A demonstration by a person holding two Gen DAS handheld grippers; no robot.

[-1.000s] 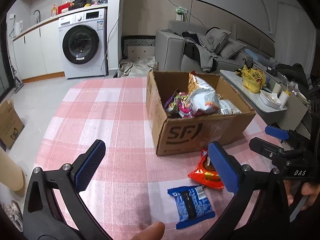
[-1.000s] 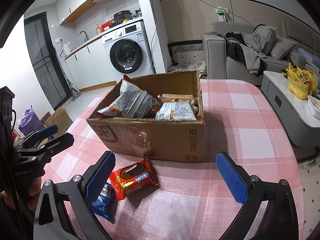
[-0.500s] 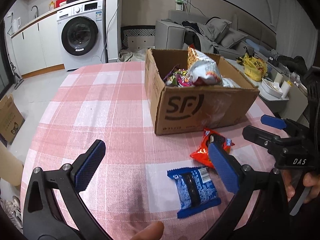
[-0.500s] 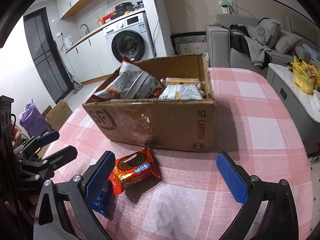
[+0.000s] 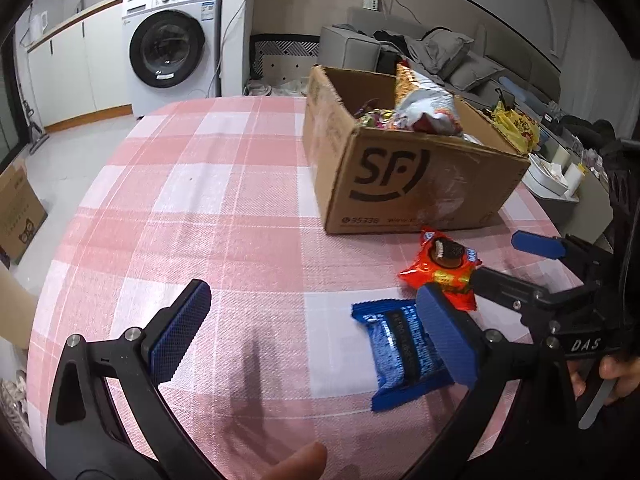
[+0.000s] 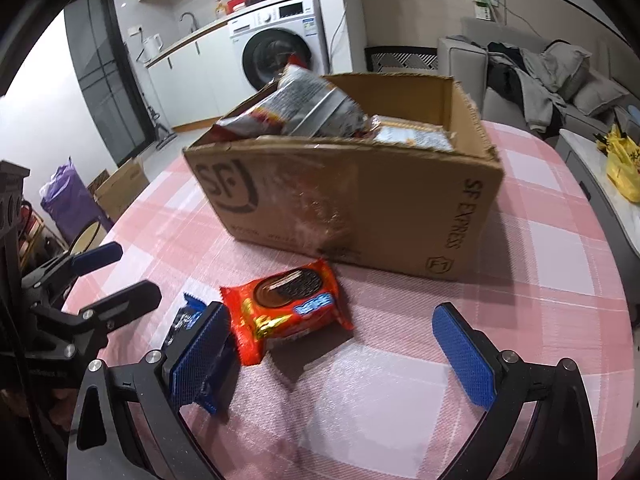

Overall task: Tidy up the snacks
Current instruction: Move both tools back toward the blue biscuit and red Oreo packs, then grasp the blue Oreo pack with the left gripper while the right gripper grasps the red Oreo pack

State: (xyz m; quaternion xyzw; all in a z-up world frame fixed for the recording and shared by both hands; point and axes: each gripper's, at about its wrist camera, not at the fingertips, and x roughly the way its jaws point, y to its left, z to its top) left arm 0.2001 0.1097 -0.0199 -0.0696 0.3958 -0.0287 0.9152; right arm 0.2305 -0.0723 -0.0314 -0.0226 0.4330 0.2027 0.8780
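Observation:
A cardboard SF box (image 5: 400,184) (image 6: 380,208) holds several snack bags on the pink checked table. In front of it lie a red cookie pack (image 5: 444,270) (image 6: 288,312) and a blue cookie pack (image 5: 400,356) (image 6: 188,320). My left gripper (image 5: 316,332) is open low over the table, its right finger over the blue pack's right side. My right gripper (image 6: 332,356) is open, the red pack lying just ahead between its fingers. Each gripper shows in the other's view: the right one (image 5: 536,264) and the left one (image 6: 108,276).
The table edge (image 5: 80,216) drops off at the left toward a floor with a cardboard carton (image 5: 20,208). A washing machine (image 5: 172,44), a sofa (image 6: 540,76) and a low side table with a yellow bag (image 6: 624,164) stand beyond.
Both grippers have come lower and closer to the two packs in front of the box. The left gripper's right finger now overlaps the blue pack. Nothing has been grasped.

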